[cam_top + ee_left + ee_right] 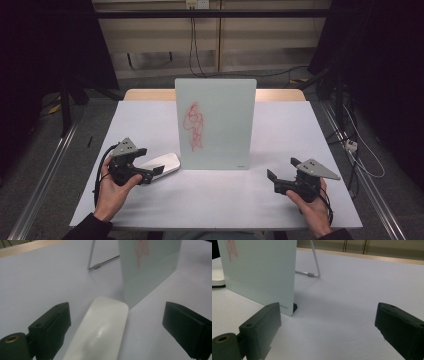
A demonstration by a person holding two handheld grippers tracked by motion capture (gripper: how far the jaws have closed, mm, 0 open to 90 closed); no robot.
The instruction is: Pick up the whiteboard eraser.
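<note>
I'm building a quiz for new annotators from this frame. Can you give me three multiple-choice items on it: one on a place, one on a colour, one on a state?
1. Where does the white eraser lie?
A. Behind the board
B. Left of the upright whiteboard, at its lower corner
C. At the right table edge

2. What colour is the scribble on the board?
A. Red
B. Blue
C. Green

3. How do the left gripper's jaws stand about the eraser?
A. Clamped on it
B. Apart, one on each side, with gaps
C. Shut above it

Answers: 1 B, the high view shows it by the board's lower left corner. 2 A, the lines are red on the pale surface. 3 B, the left gripper view shows table between each jaw and the eraser.
</note>
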